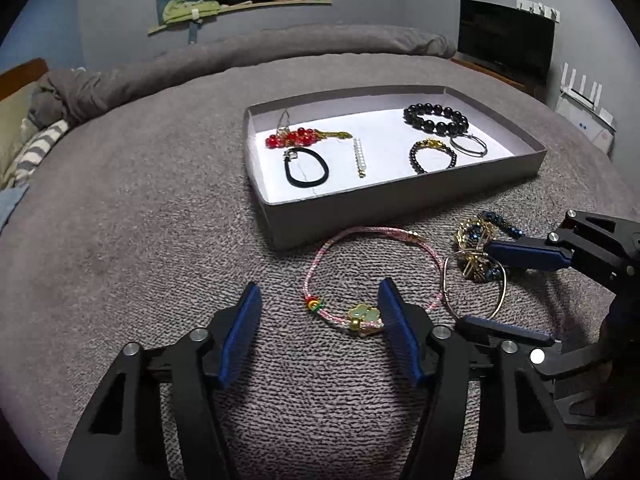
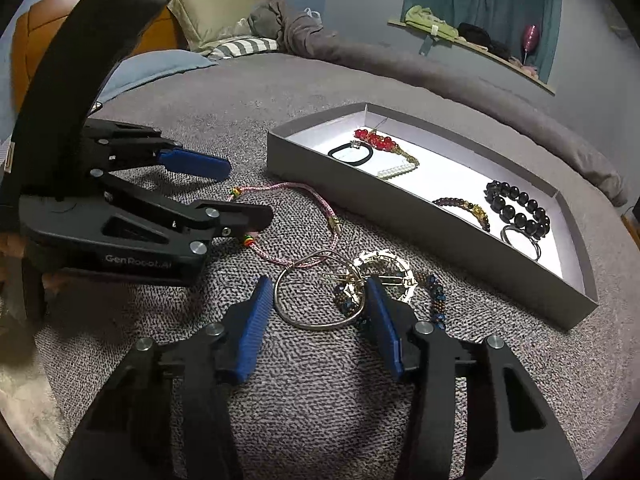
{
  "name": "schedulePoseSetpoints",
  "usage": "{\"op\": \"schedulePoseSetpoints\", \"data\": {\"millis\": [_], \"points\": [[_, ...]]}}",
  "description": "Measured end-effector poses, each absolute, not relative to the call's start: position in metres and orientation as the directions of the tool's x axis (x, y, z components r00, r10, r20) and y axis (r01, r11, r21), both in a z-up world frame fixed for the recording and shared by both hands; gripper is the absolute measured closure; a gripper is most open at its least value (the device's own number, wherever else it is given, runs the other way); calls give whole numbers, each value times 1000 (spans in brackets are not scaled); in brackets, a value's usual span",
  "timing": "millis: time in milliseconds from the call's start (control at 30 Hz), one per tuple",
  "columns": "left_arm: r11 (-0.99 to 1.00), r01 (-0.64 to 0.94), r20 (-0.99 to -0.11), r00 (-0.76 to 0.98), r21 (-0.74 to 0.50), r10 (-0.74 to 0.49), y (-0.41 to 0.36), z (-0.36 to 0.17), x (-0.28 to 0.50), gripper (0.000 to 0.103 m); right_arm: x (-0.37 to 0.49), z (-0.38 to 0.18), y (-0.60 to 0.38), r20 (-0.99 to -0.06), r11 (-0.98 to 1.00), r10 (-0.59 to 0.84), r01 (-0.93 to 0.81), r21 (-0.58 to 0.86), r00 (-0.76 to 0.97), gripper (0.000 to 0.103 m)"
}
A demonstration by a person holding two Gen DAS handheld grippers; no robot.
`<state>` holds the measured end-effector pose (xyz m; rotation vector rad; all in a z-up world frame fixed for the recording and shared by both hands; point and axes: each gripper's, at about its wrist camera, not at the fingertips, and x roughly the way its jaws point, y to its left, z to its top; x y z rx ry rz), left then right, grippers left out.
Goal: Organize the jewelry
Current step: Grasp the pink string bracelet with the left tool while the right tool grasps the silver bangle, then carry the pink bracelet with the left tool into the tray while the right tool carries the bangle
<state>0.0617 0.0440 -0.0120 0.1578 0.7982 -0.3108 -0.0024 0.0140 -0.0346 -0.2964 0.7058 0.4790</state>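
A pink cord bracelet (image 1: 372, 231) (image 2: 288, 188) with a green clover charm (image 1: 362, 316) lies on the grey blanket in front of the grey tray (image 1: 360, 204) (image 2: 400, 220). My left gripper (image 1: 318, 308) (image 2: 236, 192) is open over its near side, the right pad beside the charm. Right of it lie a thin metal bangle (image 1: 472, 317) (image 2: 320, 327) and a tangle of gold chain and blue beads (image 1: 476, 232) (image 2: 436, 292). My right gripper (image 2: 320, 304) (image 1: 474, 286) straddles the bangle, its pads close to each side. The bangle rests flat on the blanket.
The tray holds a black bead bracelet (image 1: 436, 118), red beads (image 1: 292, 138), a black hair tie (image 1: 306, 168), a pearl clip (image 1: 361, 156), a dark bracelet (image 1: 432, 154) and a thin ring (image 1: 468, 144). Pillows (image 2: 208, 12) lie at the headboard; a television (image 1: 504, 36) stands beyond the bed.
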Motion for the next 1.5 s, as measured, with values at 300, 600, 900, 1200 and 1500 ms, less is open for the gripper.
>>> {"op": "schedulePoseSetpoints", "data": {"millis": [300, 600, 900, 1200, 1500], "points": [[941, 336, -735, 626, -48, -261, 50, -2, 55, 52, -6, -23, -3, -657, 860, 359, -508, -43, 663, 55], [932, 346, -778, 556, -104, -293, 48, -14, 59, 63, -6, -16, -14, -650, 863, 383, -505, -2, 656, 55], [930, 354, -760, 577, -97, -299, 49, -16, 62, 87, -7, -13, -16, -639, 869, 378, -495, -4, 670, 55], [931, 365, -681, 680, -6, -271, 45, 14, 45, 87, -4, -4, -32, -621, 883, 387, -469, 35, 682, 55], [926, 376, -590, 753, 23, -291, 45, 58, 37, 87, 6, 11, -54, -588, 908, 368, -414, 61, 720, 55]]}}
